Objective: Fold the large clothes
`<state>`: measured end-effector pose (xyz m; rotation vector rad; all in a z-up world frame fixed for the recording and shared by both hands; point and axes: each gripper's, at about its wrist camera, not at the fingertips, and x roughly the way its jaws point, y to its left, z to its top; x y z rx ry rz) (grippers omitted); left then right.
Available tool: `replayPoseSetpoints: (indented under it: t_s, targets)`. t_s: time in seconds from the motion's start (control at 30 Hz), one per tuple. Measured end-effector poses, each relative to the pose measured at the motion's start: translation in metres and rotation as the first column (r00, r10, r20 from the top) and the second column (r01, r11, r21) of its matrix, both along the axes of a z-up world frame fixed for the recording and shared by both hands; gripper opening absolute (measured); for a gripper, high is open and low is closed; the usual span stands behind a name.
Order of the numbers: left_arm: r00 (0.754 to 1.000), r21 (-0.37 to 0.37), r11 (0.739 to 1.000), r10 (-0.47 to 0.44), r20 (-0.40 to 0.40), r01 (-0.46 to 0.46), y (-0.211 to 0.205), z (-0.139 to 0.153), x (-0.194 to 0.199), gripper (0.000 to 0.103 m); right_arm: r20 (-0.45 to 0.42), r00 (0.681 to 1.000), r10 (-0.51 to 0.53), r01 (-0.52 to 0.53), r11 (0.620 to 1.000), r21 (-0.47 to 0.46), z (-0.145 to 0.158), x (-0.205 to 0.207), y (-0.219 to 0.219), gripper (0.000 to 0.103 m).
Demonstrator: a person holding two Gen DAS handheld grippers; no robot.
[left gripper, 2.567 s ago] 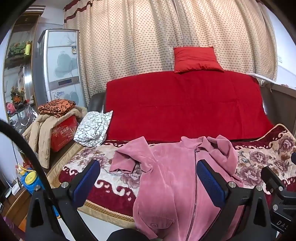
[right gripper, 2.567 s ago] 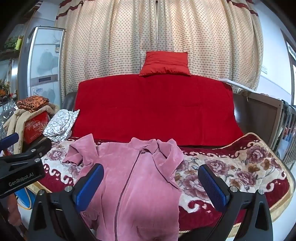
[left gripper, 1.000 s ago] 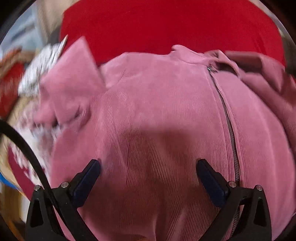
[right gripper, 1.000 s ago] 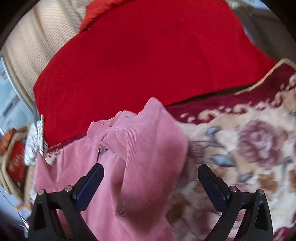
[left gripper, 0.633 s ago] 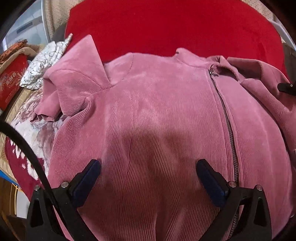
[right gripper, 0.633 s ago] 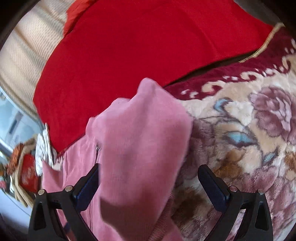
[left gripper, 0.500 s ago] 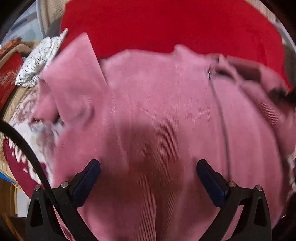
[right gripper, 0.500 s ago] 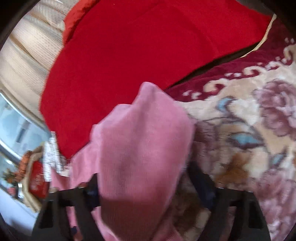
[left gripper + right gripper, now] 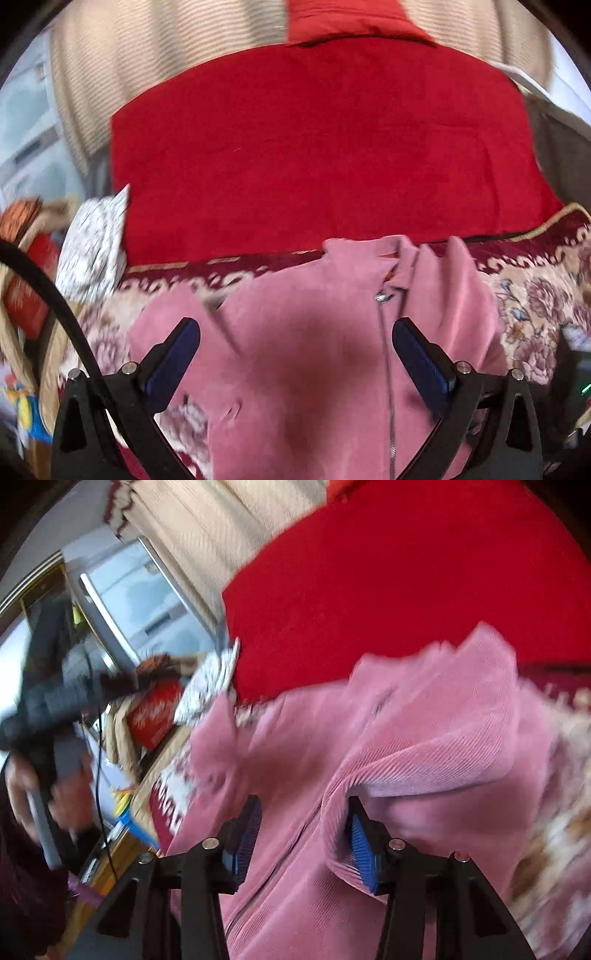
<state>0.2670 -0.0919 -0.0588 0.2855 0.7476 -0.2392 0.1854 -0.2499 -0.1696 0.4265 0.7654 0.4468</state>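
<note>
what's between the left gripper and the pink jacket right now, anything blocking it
Nothing visible blocks it. The left gripper hangs open directly over the pink jacket, with only open space between its fingers and the fabric.

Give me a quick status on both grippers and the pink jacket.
Left gripper open, above pink jacket. Right gripper part-closed around a jacket fold; grip unclear. Jacket unfolded on floral blanket. Nothing in the way.

Bright daylight; heavy motion blur both views, worst right wrist; fisheye bending, dark vignette at corners.
</note>
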Motion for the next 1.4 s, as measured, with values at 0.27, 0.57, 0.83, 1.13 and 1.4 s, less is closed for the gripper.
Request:
replayPoseSetpoints:
  t_s: [0.27,0.57,0.83,1.13,1.4]
  targets:
    - [0.973,0.029,0.987,-0.151,-0.175,0.159,-0.101,-0.029,0.044,0.103,-0.100,0.993,-0.063,0.091,0.950,0.298,-0.004,-0.008,-0.065,0.061]
    - [0.953,0.077,0.981,-0.152,-0.261,0.178,-0.208,-0.068,0.069,0.103,-0.162,0.886,-0.434,0.462,0.847,0.263,-0.003,-0.021,-0.174,0.062]
    - [0.953,0.154,0.981,-0.064,-0.296,0.113,-0.242,-0.106,0.084,0.083,-0.244,0.820,-0.518,0.572,0.762,0.305,-0.012,-0.020,-0.209,0.062]
    - [0.943,-0.023,0.983,-0.183,-0.278,0.184,-0.213,-0.081,0.072,0.005,-0.243,0.814,-0.527,0.580,0.758,0.298,-0.009,-0.027,-0.204,0.062]
    - [0.959,-0.101,0.974,-0.218,-0.180,0.202,-0.132,-0.025,0.054,0.004,-0.239,0.836,-0.493,0.547,0.778,0.309,-0.008,-0.016,-0.184,0.062]
